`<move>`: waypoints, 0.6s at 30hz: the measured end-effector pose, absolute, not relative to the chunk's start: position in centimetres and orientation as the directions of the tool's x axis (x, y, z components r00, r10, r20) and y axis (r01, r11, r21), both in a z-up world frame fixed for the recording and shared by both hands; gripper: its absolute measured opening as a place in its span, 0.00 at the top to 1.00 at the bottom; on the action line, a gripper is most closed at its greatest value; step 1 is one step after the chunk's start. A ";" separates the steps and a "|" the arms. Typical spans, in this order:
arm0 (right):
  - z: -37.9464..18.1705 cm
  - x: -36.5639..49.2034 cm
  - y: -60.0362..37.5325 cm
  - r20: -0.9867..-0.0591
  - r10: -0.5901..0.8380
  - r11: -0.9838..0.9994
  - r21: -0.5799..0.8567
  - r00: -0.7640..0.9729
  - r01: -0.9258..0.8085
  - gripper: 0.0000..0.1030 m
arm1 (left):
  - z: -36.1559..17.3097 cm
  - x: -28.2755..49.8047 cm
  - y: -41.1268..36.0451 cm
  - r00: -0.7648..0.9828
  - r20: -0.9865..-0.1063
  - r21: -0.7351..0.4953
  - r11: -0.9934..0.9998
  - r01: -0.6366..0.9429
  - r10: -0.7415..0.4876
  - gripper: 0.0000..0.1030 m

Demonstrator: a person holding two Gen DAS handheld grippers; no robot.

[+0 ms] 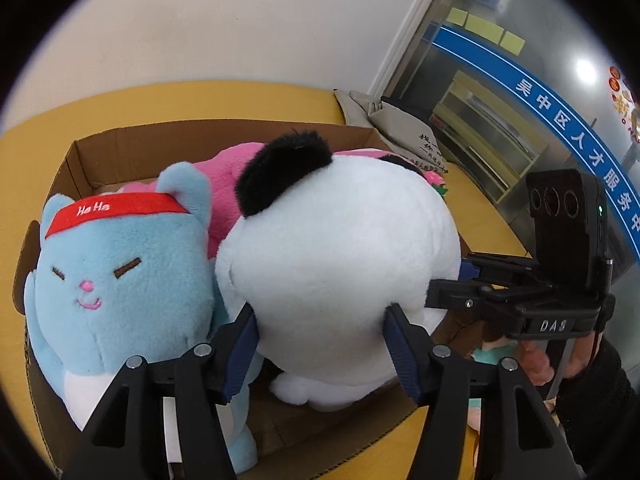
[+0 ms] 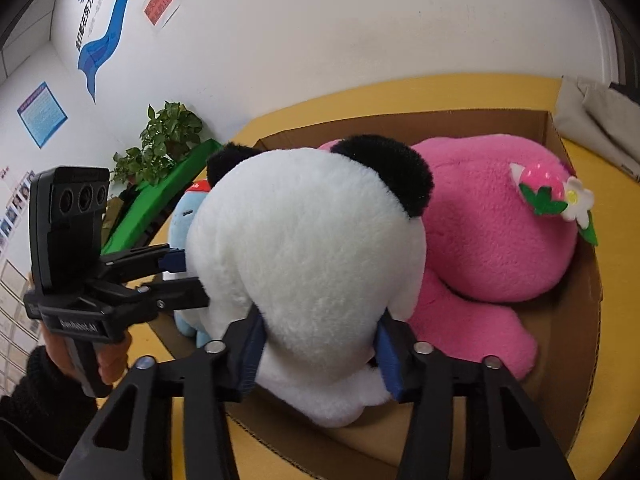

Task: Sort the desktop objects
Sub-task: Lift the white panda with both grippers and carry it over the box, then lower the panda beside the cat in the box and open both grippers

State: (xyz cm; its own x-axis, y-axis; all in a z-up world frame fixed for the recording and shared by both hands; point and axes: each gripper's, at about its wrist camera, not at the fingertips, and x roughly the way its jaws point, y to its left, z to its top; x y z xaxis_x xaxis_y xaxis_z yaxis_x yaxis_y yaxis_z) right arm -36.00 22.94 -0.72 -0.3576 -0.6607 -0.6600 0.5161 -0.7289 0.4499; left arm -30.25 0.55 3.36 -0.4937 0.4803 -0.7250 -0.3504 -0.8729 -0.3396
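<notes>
both claws [image 1: 320, 344] [image 2: 320, 344] on panda plush [image 1: 340, 256]

We see three plush toys in the box [image 2: 576, 320]: panda [image 2: 304, 256] near its front edge, cat [image 1: 120, 280] touching its left side, bear [image 2: 500, 232] behind right.
</notes>
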 end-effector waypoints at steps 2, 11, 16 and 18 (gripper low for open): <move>0.1 -35.8 23.4 -0.665 -0.676 -0.716 0.492 -0.317 0.495 0.58 | 4.6 -29.6 0.5 -0.480 -0.727 -0.353 -0.867 -0.351 0.490 0.45; -2.0 -37.1 21.4 -0.779 -0.603 -0.759 0.494 -0.172 0.425 0.52 | 1.0 -31.2 0.9 -0.392 -0.818 -0.338 -0.902 -0.267 0.422 0.44; -1.4 -35.5 21.6 -0.779 -0.574 -0.781 0.428 -0.253 0.455 0.34 | 1.5 -31.0 0.0 -0.394 -0.783 -0.392 -0.874 -0.287 0.481 0.37; 0.7 -34.1 21.7 -0.759 -0.562 -0.784 0.363 -0.328 0.503 0.33 | 1.4 -30.8 0.0 -0.389 -0.789 -0.382 -0.875 -0.298 0.477 0.36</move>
State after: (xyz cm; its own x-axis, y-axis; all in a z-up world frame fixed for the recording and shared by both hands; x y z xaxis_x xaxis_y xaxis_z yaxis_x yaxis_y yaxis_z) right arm -34.06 21.68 0.65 -0.3285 -0.5623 -0.7589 0.5031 -0.7842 0.3633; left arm -30.82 -0.01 1.38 -0.3885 0.4766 -0.7886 -0.2980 -0.8748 -0.3820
